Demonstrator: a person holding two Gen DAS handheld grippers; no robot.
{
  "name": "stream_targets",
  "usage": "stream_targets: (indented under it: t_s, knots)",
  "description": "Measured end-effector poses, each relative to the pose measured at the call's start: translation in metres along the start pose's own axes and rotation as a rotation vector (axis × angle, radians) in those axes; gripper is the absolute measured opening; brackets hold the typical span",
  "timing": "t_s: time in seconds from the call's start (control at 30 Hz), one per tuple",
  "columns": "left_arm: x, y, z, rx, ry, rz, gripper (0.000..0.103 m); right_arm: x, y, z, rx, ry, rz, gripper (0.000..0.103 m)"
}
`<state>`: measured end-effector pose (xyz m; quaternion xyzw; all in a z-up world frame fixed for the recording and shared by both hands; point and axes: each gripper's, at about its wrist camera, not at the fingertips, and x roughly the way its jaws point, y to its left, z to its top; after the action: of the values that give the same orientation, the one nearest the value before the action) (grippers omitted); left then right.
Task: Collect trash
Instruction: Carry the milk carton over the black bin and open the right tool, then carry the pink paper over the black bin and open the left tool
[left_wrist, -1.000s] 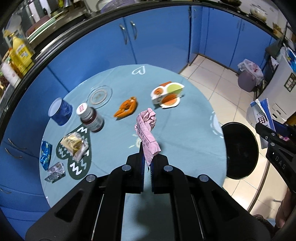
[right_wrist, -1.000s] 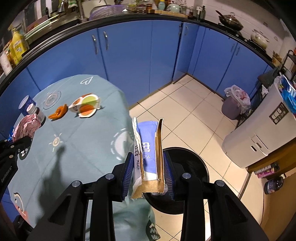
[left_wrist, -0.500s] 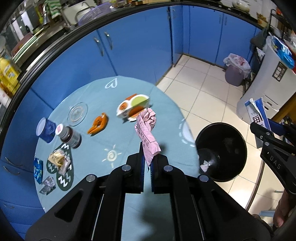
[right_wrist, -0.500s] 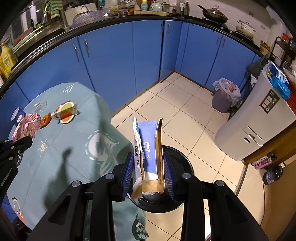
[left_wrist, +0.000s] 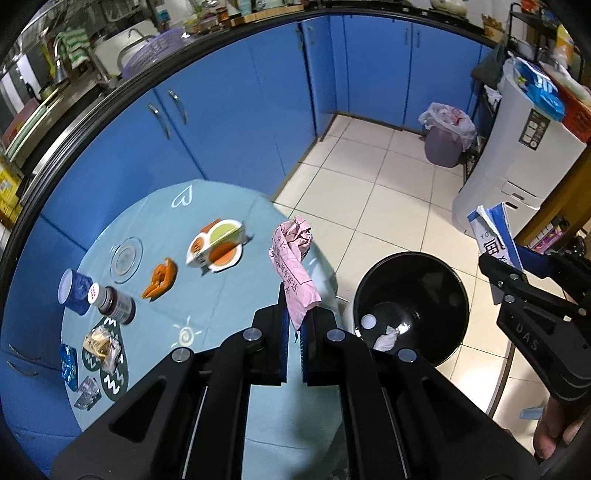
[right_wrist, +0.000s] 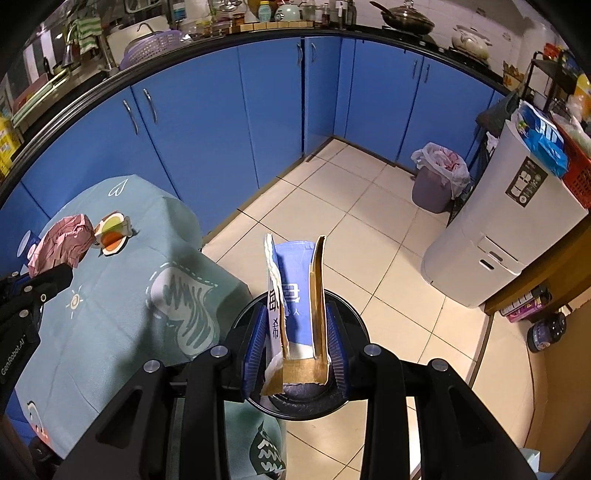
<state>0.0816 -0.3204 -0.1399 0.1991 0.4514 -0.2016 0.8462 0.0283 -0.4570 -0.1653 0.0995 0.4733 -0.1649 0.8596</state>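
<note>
As both grippers swung right, the black bin (left_wrist: 412, 306) came closer.

Lit evenly from overhead, moderately bright. Strong fisheye bending throughout: cabinet fronts (left_wrist: 236, 122) and countertop edge curved into arcs, corners lost to black vignette. Soft dark shadows thrown on the tablecloth (right_wrist: 122, 295). Small glints inside the glossy black bin (left_wrist: 436, 295). Sharp overall, no motion blur.

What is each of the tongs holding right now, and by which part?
Left tongs pinch the crumpled pink paper by its lower end. Right tongs clamp the torn blue carton across its lower side walls.
</note>
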Motion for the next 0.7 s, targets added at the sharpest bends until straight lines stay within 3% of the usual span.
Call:
stream_targets:
  t_s: [0.27,0.33,0.37,0.4,0.7]
  knots:
    - [-0.002,-0.016,0.006,0.027,-0.01,-0.016,0.005,-0.005,-0.009,-0.001,0.001,-0.005,-0.005,0.035]
    - [-0.001,-0.018,0.008,0.031,-0.01,-0.018,0.005,-0.008,-0.011,-0.001,0.002,-0.016,-0.015,0.054]
    - [-0.001,-0.02,0.008,0.032,-0.01,-0.02,0.005,-0.01,-0.014,-0.001,0.009,-0.031,-0.017,0.069]
    - [-0.002,-0.021,0.009,0.034,-0.01,-0.021,0.005,-0.014,-0.016,-0.001,0.017,-0.052,-0.019,0.072]
    - [-0.004,-0.032,0.013,0.056,-0.02,-0.032,0.005,-0.016,-0.024,-0.001,0.027,-0.06,-0.032,0.072]
